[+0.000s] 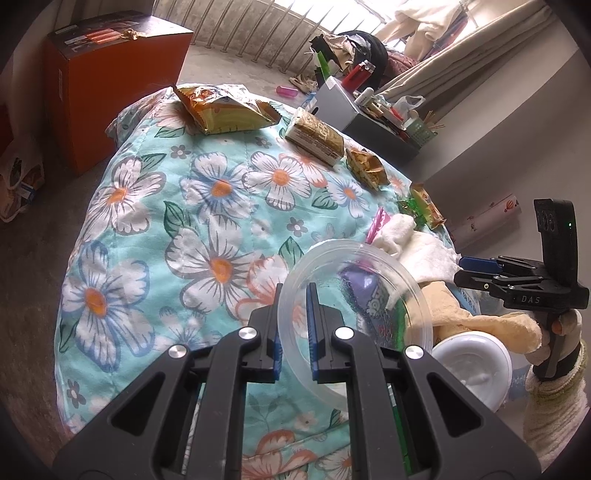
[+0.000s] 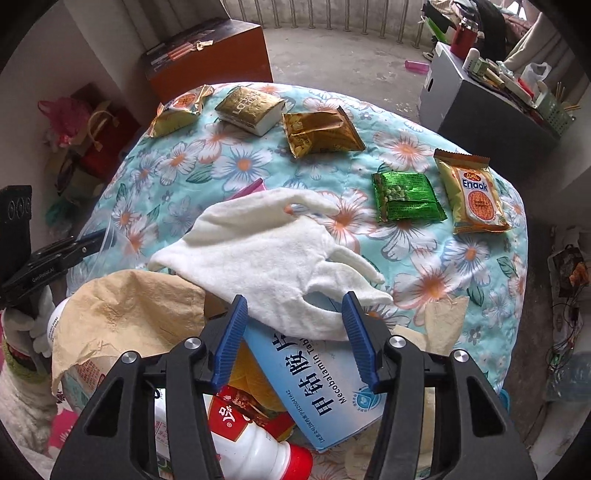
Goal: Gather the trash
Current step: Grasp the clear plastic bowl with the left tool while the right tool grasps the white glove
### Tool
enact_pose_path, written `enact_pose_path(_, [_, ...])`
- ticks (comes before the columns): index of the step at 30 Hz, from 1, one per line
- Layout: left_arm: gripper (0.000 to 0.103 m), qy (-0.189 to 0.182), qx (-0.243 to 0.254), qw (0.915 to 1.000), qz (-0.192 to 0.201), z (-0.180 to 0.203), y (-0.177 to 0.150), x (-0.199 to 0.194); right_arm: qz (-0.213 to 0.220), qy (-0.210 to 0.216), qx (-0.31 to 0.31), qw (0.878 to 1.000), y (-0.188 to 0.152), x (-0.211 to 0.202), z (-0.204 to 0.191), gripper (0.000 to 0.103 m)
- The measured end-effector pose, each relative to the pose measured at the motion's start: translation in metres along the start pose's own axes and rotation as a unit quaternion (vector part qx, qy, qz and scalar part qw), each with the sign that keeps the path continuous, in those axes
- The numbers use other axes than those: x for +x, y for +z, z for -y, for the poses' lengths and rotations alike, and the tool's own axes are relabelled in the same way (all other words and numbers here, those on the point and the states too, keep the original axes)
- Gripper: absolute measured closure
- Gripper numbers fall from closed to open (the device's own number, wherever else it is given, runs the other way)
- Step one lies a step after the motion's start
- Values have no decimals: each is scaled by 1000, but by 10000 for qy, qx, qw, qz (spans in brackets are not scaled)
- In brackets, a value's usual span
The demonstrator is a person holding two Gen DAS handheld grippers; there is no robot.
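Now the left gripper [image 1: 293, 328] pinches the clear tub [image 1: 354, 295], and the right gripper [image 2: 295, 339] gapes above the white cloth [image 2: 273, 254].

Grey concrete floor [image 1: 229, 70], orange cabinet [image 1: 118, 92], pale railing [image 1: 258, 29], beige curtain [image 1: 461, 62], bright daylight behind.

1. Quilt [image 2: 229, 166]: quilted cotton-like cloth, matt, floral print, stitched seams.
2. White cloth [image 2: 266, 251], at centre: fleecy, soft, matt.
3. Clear lid [image 1: 354, 295]: thin transparent plastic, glossy, smooth.
4. Green packet [image 2: 406, 197], at 2 o'clock from the cloth: crinkled foil, very shiny.
5. Gold packet [image 2: 321, 133], at 12 o'clock: metallic film, creased.
6. Blue box [image 2: 317, 384], at 6 o'clock: smooth printed card.
7. Gripper fingers [image 2: 229, 339]: ribbed blue pads, matt black plastic arms.
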State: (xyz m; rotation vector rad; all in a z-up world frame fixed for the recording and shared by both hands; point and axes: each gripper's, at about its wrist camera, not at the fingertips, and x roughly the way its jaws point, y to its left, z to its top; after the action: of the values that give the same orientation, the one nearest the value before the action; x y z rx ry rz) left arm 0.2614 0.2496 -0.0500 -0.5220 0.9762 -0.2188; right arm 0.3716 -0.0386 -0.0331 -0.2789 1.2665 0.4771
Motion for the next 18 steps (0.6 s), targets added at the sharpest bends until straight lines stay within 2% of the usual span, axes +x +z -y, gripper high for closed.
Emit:
enact_pose_path(7, [94, 11, 3, 10000, 43, 0, -1, -5, 67, -208, -104, 9997, -2, 0, -7, 93])
enact_pose_path(11, [94, 3, 2, 10000, 85, 1, 0, -6, 207, -203, -43, 9996, -3, -7, -6, 96])
enact_pose_path(18, [94, 8, 3, 9996, 269, 2, 3, -16, 756, 14, 210, 9969, 4, -37, -5, 97])
